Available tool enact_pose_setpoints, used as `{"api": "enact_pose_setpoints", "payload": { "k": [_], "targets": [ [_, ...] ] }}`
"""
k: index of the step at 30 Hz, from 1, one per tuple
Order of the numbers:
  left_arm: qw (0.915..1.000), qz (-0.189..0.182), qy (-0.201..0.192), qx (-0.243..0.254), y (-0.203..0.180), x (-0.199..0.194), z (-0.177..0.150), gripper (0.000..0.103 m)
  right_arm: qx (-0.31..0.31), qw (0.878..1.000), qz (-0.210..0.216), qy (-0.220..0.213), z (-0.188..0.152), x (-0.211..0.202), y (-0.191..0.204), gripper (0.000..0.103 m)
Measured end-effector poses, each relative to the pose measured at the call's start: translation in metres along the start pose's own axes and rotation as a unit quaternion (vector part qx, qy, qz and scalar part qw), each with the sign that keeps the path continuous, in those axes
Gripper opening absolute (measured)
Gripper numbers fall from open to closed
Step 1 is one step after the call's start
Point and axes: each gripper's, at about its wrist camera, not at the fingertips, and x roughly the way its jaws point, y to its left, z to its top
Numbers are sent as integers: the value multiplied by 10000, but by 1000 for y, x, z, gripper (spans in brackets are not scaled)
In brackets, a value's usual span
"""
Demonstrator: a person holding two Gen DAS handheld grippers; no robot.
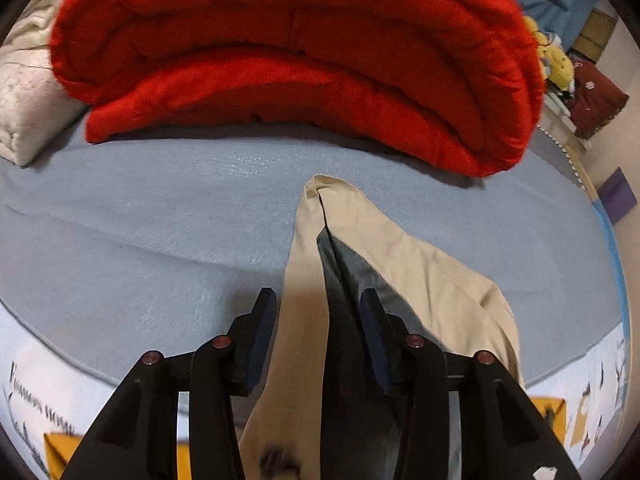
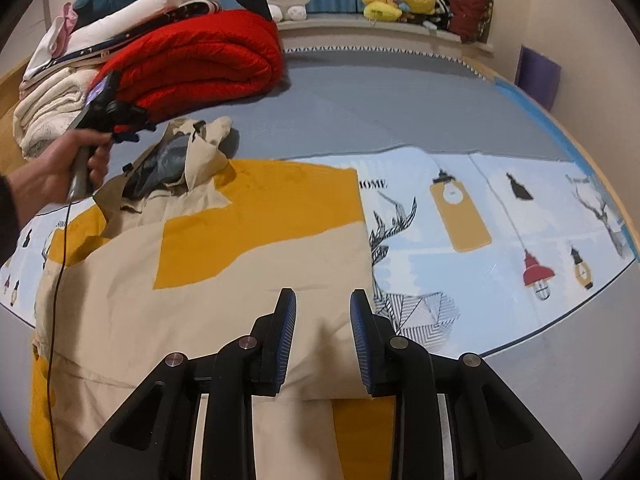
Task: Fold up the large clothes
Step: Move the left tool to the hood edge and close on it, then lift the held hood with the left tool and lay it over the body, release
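A beige and mustard-yellow jacket [image 2: 224, 264] lies spread on the bed; its hood [image 2: 188, 152] with a grey lining points toward the far side. In the left wrist view the hood [image 1: 400, 264] lies between and beyond my left gripper [image 1: 318, 312], whose jaws are open around the cloth. In the right wrist view the left gripper [image 2: 120, 120] hovers by the hood, held by a hand. My right gripper [image 2: 323, 312] is open just above the jacket's folded right edge, not holding it.
A folded red quilt [image 1: 296, 56] lies close beyond the hood, also in the right wrist view [image 2: 200, 60], beside stacked white bedding [image 2: 52, 108]. The grey bed sheet [image 2: 400, 100] and printed cover [image 2: 480, 216] extend right. Plush toys [image 2: 400, 0] line the windowsill.
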Motion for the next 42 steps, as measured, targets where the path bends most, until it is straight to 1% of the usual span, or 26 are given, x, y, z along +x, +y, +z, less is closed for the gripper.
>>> {"api": "enact_pose_setpoints", "payload": {
  "k": [2, 5, 6, 7, 9, 10, 13, 14, 15, 17, 19, 20, 22, 23, 25, 26, 27, 28, 29, 30, 31, 33, 34, 37, 42],
  "targets": [
    [9999, 97, 61, -40, -2, 14, 6, 40, 26, 10000, 3, 43, 0, 2, -1, 30],
    [9994, 210, 274, -13, -4, 34, 13, 36, 27, 9999, 31, 121, -1, 5, -1, 30],
    [9991, 255, 329, 54, -5, 39, 14, 30, 27, 9999, 36, 142, -2, 6, -1, 30],
    [9983, 361, 426, 174, -8, 46, 15, 18, 26, 9999, 38, 155, -2, 6, -1, 30],
    [9967, 543, 509, 311, -9, 50, 13, 7, 50, 9998, 47, 187, -2, 6, -1, 30],
    [9970, 530, 457, 345, -9, 46, 12, 3, 74, 9998, 58, 197, -1, 6, -2, 30],
    [9979, 337, 233, 493, -15, 13, 5, 0, 155, 9996, 84, 217, 1, 4, -4, 30],
    [9978, 295, 129, 583, -18, -2, 1, 0, 182, 9995, 118, 213, 1, 2, -5, 30],
    [9972, 173, -50, 731, -22, -26, -7, 0, 199, 9995, 149, 192, 2, 0, -6, 30],
    [9935, 18, -302, 1094, -31, -65, -25, 0, 223, 9995, 168, 145, 3, -5, -7, 30],
    [9868, -132, -569, 1508, -45, -109, -50, 0, 300, 9993, 224, 91, 4, -10, -9, 29],
    [9842, -179, -633, 1646, -47, -131, -67, 0, 350, 9990, 273, 59, 5, -13, -9, 30],
    [9838, -237, -603, 1670, -44, -153, -85, 0, 411, 9985, 362, -51, 5, -21, -9, 29],
    [9837, -242, -493, 1712, -45, -159, -95, 0, 422, 9984, 375, -83, 5, -23, -8, 29],
    [9844, -74, -377, 1719, -41, -161, -99, 2, 494, 9977, 446, -112, 2, -27, -7, 29],
    [9858, -17, -335, 1648, -38, -158, -99, 5, 530, 9974, 488, -95, 0, -28, -6, 30],
    [9888, -44, -255, 1471, -34, -153, -93, 10, 557, 9970, 526, -62, -2, -29, -5, 30],
    [9909, -69, -216, 1327, -29, -149, -88, 19, 560, 9968, 565, -65, -3, -30, -4, 30],
    [9935, -41, -214, 1114, -26, -141, -79, 23, 519, 9968, 596, -78, -5, -31, -3, 30],
    [9947, 23, -238, 998, -24, -133, -74, 32, 444, 9974, 562, -64, -6, -31, -2, 30],
    [9954, 80, -254, 916, -21, -123, -68, 34, 393, 9978, 535, -39, -6, -29, -2, 30],
    [9968, 181, -183, 760, -18, -99, -55, 34, 380, 9981, 476, 35, -6, -23, -6, 34],
    [9975, 229, -124, 663, -17, -84, -47, 34, 442, 9981, 424, 86, -5, -19, -10, 35],
    [9983, 351, -45, 464, -13, -46, -26, 34, 532, 9975, 410, 211, -3, -7, -15, 35],
    [9990, 410, 156, 94, -8, 12, 4, 34, 354, 9982, 370, 298, -3, 4, -11, 35]
  ]
}}
